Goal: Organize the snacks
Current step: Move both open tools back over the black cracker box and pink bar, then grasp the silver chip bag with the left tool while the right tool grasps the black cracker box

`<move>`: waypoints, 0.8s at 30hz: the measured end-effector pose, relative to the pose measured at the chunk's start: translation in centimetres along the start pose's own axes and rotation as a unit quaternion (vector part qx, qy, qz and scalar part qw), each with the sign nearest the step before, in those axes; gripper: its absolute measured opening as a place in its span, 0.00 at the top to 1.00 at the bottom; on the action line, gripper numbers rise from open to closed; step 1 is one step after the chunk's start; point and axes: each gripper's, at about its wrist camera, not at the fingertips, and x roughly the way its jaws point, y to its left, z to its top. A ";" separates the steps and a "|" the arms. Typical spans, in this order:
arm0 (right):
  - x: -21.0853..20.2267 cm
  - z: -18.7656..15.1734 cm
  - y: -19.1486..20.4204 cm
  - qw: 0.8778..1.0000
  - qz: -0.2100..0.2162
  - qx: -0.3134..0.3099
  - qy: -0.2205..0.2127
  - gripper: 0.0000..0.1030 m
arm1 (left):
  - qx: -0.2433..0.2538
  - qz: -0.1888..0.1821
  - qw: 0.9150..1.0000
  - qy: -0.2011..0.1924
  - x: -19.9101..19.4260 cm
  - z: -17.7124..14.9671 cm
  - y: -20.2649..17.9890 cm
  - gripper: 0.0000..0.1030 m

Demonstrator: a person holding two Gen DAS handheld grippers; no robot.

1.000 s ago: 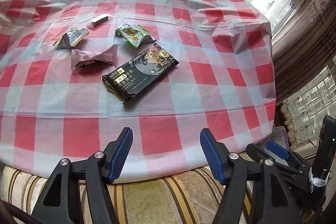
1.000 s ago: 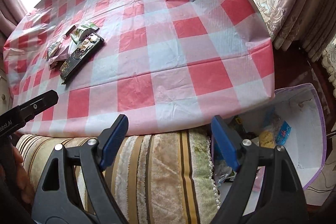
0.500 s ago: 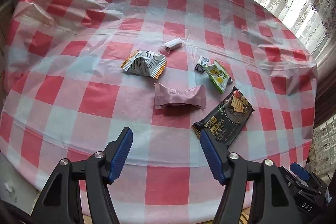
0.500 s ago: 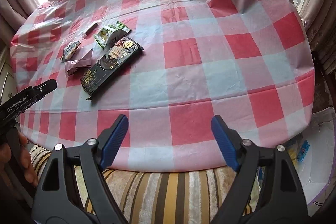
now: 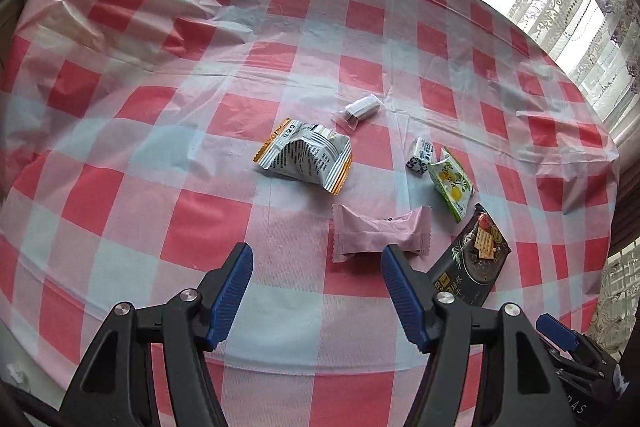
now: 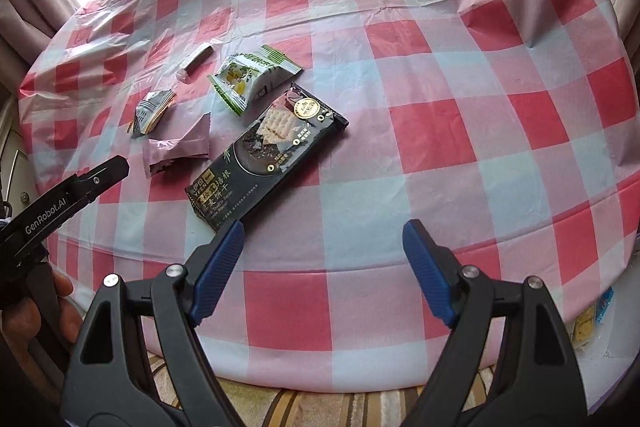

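Both grippers hung open and empty above the tabletop. The pink snack packet lay just ahead of the left gripper; the black cracker pack lay ahead-left of the right gripper.

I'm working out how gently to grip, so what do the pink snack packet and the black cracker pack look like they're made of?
Pink snack packet: likely thin matte plastic film, judging by crimped zigzag ends and soft creases. Black cracker pack: likely glossy printed film, judging by its sheen and wrinkles.

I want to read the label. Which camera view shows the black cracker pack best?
The right wrist view: the black cracker pack lies whole and unobstructed. In the left wrist view the pack sits at the edge, partly hidden behind the left gripper.
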 end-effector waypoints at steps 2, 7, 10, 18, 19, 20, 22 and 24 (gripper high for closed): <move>0.7 0.5 0.5 1.000 0.000 0.008 0.004 0.19 | -0.005 -0.003 1.000 -0.005 0.4 0.8 0.2 0.34; 2.6 2.4 1.0 0.999 -0.007 0.048 0.013 0.18 | -0.003 -0.007 1.000 -0.026 2.0 3.4 0.2 0.25; 3.3 3.4 1.5 0.998 -0.015 0.059 0.008 0.18 | 0.004 -0.011 1.000 -0.026 3.4 4.8 0.3 0.22; 5.3 4.4 3.4 0.997 -0.048 0.056 0.013 0.16 | 0.022 -0.017 1.000 0.003 7.3 6.6 0.5 0.21; 5.5 4.6 3.8 0.997 -0.051 0.049 0.012 0.16 | 0.026 -0.016 1.000 0.007 7.7 6.6 0.4 0.21; 5.6 4.7 4.3 0.997 -0.059 0.039 0.011 0.16 | 0.034 -0.013 0.999 0.002 7.7 6.7 0.2 0.21; 5.8 5.0 4.8 0.997 -0.072 0.023 0.011 0.16 | 0.053 -0.011 0.999 0.000 8.0 6.7 -0.2 0.22; 5.8 5.3 5.0 0.996 -0.081 0.019 0.006 0.15 | 0.068 0.000 0.998 -0.004 8.1 6.7 -0.6 0.33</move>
